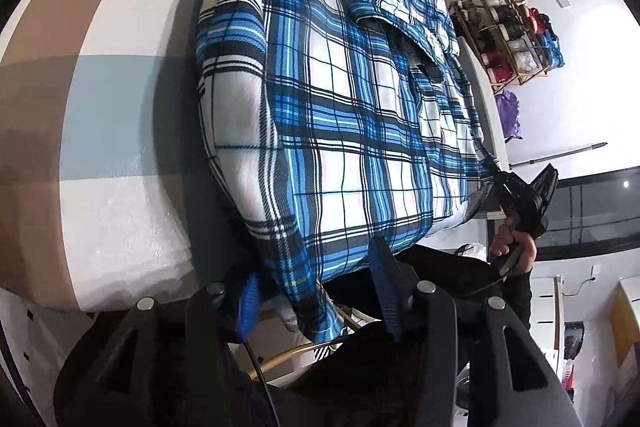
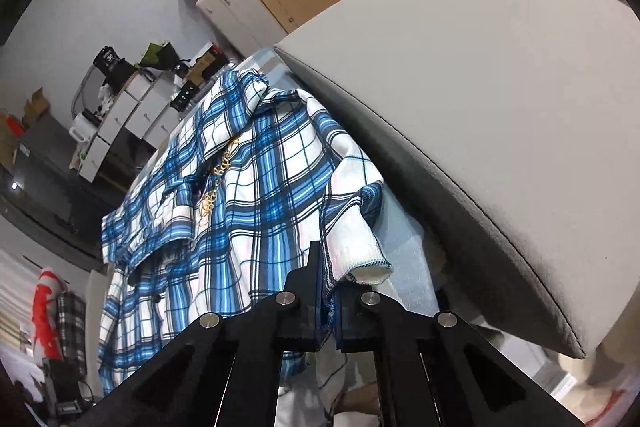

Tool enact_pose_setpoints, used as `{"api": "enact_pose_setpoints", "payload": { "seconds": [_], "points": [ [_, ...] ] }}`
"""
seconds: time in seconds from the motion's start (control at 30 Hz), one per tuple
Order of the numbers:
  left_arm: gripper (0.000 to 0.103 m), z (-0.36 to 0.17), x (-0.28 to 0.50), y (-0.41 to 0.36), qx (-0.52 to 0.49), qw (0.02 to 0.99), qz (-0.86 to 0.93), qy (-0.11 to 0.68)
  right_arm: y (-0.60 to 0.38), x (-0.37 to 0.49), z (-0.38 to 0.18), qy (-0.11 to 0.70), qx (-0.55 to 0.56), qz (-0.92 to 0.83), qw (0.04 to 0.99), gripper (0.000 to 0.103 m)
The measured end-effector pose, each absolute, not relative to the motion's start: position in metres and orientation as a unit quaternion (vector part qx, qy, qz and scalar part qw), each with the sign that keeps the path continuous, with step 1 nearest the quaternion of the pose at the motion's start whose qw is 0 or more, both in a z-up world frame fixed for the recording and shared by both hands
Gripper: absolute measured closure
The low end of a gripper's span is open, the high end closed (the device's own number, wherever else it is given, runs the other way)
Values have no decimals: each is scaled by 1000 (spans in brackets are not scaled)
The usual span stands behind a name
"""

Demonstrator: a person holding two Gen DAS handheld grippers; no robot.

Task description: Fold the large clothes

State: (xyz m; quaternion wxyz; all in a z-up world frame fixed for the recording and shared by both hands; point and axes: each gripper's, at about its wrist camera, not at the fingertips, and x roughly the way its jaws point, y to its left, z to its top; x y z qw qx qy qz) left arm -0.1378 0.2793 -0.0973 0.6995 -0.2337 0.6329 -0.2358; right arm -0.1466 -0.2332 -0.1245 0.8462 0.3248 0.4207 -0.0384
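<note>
A: Two grippers, one plaid shirt (image 1: 340, 99). Where's shirt?
B: Spread flat on checked bed (image 1: 100, 75), hem overhanging bed edge, collar twd far end.
A: Left gripper (image 1: 316, 291)?
B: Released; jaws apart w/ hem corner hanging between, unpinched.
A: Right gripper (image 2: 329, 291)?
B: Clenched on shirt's cuff edge, beside grey cushion (image 2: 500, 99).
</note>
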Motion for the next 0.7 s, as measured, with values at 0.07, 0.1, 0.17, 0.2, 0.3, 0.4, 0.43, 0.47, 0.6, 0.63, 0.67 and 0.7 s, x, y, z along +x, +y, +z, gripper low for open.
{"api": "enact_pose_setpoints", "payload": {
  "seconds": [0.07, 0.1, 0.17, 0.2, 0.3, 0.4, 0.43, 0.47, 0.6, 0.63, 0.67, 0.7],
  "points": [
    [60, -96, -136, 277, -221, 699, -233, 639, -235, -147, -126, 421, 333, -34, 843, 99],
    [60, -94, -134, 275, -210, 699, -231, 644, -235, -148, -127, 421, 338, -31, 841, 99],
    [59, -90, -132, 272, -181, 703, -225, 650, -237, -148, -129, 421, 348, -27, 838, 99],
    [56, -89, -131, 272, -170, 706, -217, 652, -238, -149, -130, 421, 351, -26, 836, 99],
    [51, -90, -129, 270, -162, 709, -207, 655, -239, -149, -131, 419, 360, -22, 834, 99],
    [51, -88, -126, 265, -137, 712, -193, 662, -240, -149, -131, 415, 366, -21, 833, 99],
    [51, -88, -126, 264, -130, 712, -183, 665, -240, -150, -131, 414, 366, -21, 834, 99],
    [51, -88, -126, 263, -133, 712, -176, 666, -240, -150, -131, 413, 365, -20, 834, 99],
    [50, -88, -125, 257, -100, 723, -179, 660, -239, -149, -132, 414, 367, -17, 833, 99],
    [50, -88, -125, 257, -94, 727, -180, 656, -238, -149, -132, 414, 367, -16, 833, 99],
    [50, -88, -125, 258, -88, 729, -182, 654, -238, -148, -132, 414, 366, -16, 833, 99],
    [50, -88, -127, 258, -81, 732, -185, 650, -237, -148, -131, 413, 365, -14, 834, 99]
  ]
}}
